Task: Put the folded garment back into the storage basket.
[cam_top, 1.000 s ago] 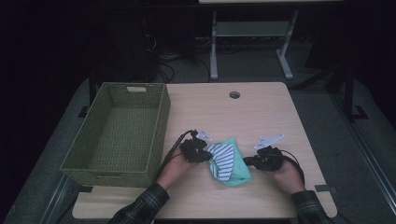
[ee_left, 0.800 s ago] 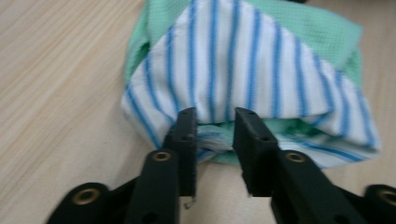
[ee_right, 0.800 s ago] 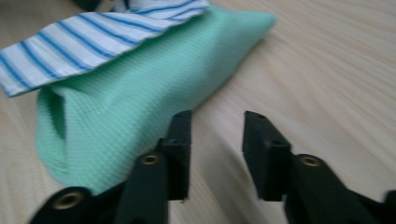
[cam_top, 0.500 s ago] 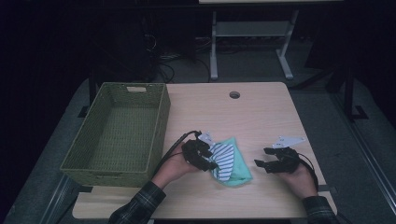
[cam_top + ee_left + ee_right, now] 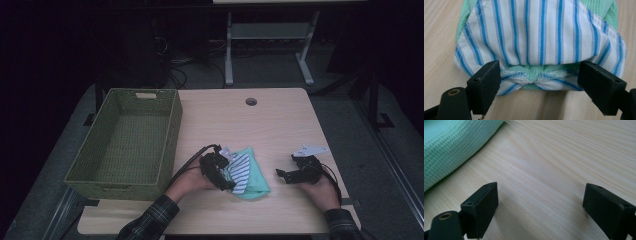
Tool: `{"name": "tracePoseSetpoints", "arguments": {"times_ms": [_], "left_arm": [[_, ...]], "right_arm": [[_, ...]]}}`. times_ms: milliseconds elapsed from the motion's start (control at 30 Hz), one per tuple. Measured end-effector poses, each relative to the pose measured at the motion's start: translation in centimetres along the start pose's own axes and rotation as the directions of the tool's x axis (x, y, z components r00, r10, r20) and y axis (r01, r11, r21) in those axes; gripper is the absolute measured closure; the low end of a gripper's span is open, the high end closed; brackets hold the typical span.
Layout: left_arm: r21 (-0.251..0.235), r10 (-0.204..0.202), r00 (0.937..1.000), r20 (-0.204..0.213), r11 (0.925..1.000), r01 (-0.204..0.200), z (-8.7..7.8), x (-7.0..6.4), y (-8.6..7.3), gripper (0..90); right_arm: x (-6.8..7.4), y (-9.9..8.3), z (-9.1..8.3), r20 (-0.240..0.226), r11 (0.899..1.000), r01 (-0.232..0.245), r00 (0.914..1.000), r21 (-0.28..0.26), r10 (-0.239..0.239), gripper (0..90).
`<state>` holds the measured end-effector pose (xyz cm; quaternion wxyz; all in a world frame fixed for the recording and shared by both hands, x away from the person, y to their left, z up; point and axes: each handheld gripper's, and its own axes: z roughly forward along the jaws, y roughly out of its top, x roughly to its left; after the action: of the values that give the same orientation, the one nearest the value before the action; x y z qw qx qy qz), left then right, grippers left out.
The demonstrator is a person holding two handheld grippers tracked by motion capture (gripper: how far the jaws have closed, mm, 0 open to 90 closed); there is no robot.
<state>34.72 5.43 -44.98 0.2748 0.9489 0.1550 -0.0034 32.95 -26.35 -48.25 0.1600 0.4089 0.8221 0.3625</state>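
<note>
Green basket [image 5: 125,145] left of folded cloth [image 5: 248,172].

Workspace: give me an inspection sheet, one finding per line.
Surface: light wooden table, round hole near its far edge.
Job's things: folded cloth, striped layer over green, flat on the table; empty green basket at the left.
Clutter: nothing seen.
Grippers: left gripper open, jaws either side of the cloth's near edge; right gripper open over bare wood, apart from the cloth.
Cables: black cable trails from the left gripper.
Surroundings: dark floor, metal frame, loose cords behind.
</note>
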Motion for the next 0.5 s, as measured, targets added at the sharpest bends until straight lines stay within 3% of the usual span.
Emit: {"name": "tracePoseSetpoints", "arguments": {"times_ms": [367,500], "left_arm": [[0.037,0.069,0.9964,-0.048,0.9971,-0.067,0.6,-0.5,0.18,17.5],[0.057,0.062,0.997,-0.045,0.9966,-0.06,0.55,-0.55,0.34,19.8]], "right_arm": [[-0.06,0.04,0.08,-0.004,1.0,-0.008,1.0,0.008,0.008,10.9],[-0.07,0.07,0.13,-0.002,1.0,-0.008,1.0,0.007,0.008,10.8]]}}
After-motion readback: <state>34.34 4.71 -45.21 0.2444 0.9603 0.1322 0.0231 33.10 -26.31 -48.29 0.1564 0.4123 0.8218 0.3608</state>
